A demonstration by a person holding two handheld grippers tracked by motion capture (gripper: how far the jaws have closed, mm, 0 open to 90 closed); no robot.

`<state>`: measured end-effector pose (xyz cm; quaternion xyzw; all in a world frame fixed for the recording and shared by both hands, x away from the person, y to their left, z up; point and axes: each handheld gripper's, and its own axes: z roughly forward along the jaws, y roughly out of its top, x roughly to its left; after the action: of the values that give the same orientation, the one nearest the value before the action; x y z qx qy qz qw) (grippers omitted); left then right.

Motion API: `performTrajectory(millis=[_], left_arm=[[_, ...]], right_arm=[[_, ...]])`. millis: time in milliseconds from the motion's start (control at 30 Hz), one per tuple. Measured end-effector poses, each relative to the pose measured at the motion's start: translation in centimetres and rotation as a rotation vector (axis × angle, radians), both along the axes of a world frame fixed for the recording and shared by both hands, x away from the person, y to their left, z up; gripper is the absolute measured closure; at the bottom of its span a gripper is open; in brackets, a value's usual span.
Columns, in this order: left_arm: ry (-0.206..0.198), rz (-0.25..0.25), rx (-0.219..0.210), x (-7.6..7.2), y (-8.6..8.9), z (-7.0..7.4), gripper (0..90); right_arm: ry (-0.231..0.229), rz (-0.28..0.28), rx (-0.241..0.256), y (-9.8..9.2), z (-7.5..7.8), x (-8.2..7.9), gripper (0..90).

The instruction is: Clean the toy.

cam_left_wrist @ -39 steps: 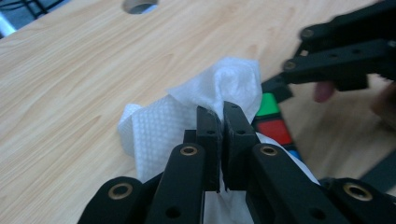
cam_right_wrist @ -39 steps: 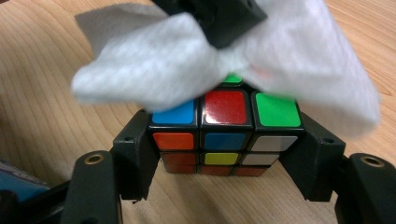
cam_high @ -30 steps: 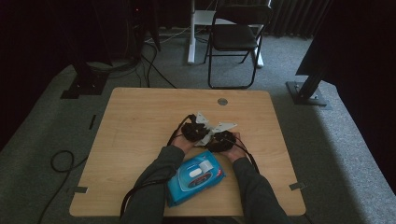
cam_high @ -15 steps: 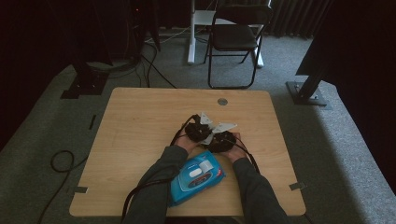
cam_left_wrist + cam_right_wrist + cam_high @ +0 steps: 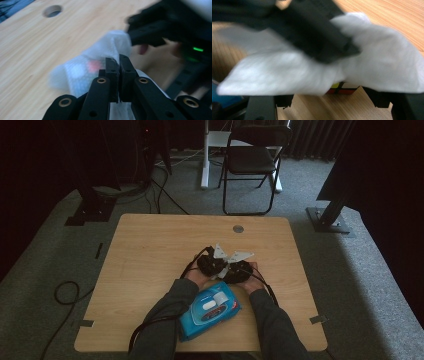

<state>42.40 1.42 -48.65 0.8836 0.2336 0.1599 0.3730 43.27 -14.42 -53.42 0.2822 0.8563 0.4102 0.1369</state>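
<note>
My left gripper (image 5: 118, 60) is shut on a white wipe (image 5: 82, 67) draped over a colour cube. Red and pale squares show through the wipe. In the right gripper view the same wipe (image 5: 384, 65) hangs across, with the left gripper's black jaw over it. Below it peeks a strip of the cube (image 5: 340, 91) with yellow, red and white squares. My right gripper (image 5: 325, 96) has its jaws on either side of the cube and appears shut on it. In the high view the left gripper (image 5: 210, 265) and the right gripper (image 5: 239, 271) meet at the table's middle.
A blue pack of wipes (image 5: 210, 310) lies between the forearms near the front edge of the wooden table (image 5: 150, 250). A round cable hole (image 5: 238, 228) sits at the back centre. A folding chair (image 5: 250, 160) stands beyond the table.
Both grippers have stayed together at the table's middle, shifting only slightly. The blue pack has not moved.
</note>
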Motion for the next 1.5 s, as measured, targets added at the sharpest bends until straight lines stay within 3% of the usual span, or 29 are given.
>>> performTrajectory(millis=[200, 267, 367, 600, 833, 933, 967, 1000, 1033, 1100, 1167, 1200, 1333, 1367, 1400, 1500], left_arm=[[0.008, 0.004, -0.006, -0.1, 2.2, 0.0, 87.9], [-0.006, 0.046, 0.007, 0.1, 2.9, 0.0, 87.9], [0.000, 0.106, -0.015, 0.7, 3.5, -0.1, 87.9], [-0.010, 0.195, -0.001, 1.8, 3.1, -0.3, 87.6], [0.010, 0.220, -0.025, 2.4, 2.5, -0.3, 87.8], [0.004, 0.208, -0.025, 2.3, 2.3, -0.2, 87.9], [0.012, 0.165, -0.035, 2.0, 2.1, -0.2, 87.8], [0.012, 0.165, -0.035, 2.0, 2.1, -0.2, 87.8], [0.011, 0.111, -0.026, 1.6, 1.6, -0.2, 87.8], [0.005, 0.091, -0.020, 1.3, 1.4, -0.1, 87.8], [0.003, 0.024, -0.004, 0.7, 1.3, 0.0, 87.8], [0.003, 0.024, -0.004, 0.7, 1.3, 0.0, 87.8], [0.012, 0.084, -0.019, 1.2, 2.9, 0.0, 87.7], [0.043, 0.167, -0.076, 1.8, 4.4, -0.2, 87.7], [0.053, 0.204, -0.097, 2.1, 5.1, -0.3, 87.7], [0.075, 0.259, -0.088, 2.6, 6.4, -0.8, 87.7]], right_arm=[[-0.001, 0.001, -0.001, 0.0, 0.0, 0.0, 34.0], [-0.003, 0.002, -0.002, 0.0, 0.0, 0.0, 33.9], [-0.002, 0.001, -0.001, 0.0, 0.0, 0.0, 34.0], [-0.003, 0.002, -0.004, 0.0, 0.0, 0.0, 34.0], [0.000, 0.009, -0.007, -0.1, 0.1, 0.0, 34.0], [0.002, 0.010, -0.007, -0.1, 0.1, 0.0, 34.0], [0.000, 0.013, -0.008, -0.1, 0.1, 0.0, 34.0], [0.000, 0.013, -0.008, -0.1, 0.1, 0.0, 34.0], [0.003, 0.013, -0.006, -0.1, 0.1, 0.0, 34.0], [0.002, 0.012, -0.006, -0.1, 0.1, 0.0, 34.0], [-0.002, 0.013, -0.009, -0.1, 0.1, 0.0, 34.0], [-0.002, 0.013, -0.008, -0.1, 0.1, 0.0, 34.0], [0.001, 0.014, -0.007, -0.1, 0.1, 0.0, 33.9], [0.001, 0.019, -0.007, -0.2, 0.1, 0.0, 33.9], [0.001, 0.021, -0.007, -0.2, 0.1, 0.0, 33.9], [0.005, 0.030, -0.008, -0.4, 0.1, 0.0, 33.9]])
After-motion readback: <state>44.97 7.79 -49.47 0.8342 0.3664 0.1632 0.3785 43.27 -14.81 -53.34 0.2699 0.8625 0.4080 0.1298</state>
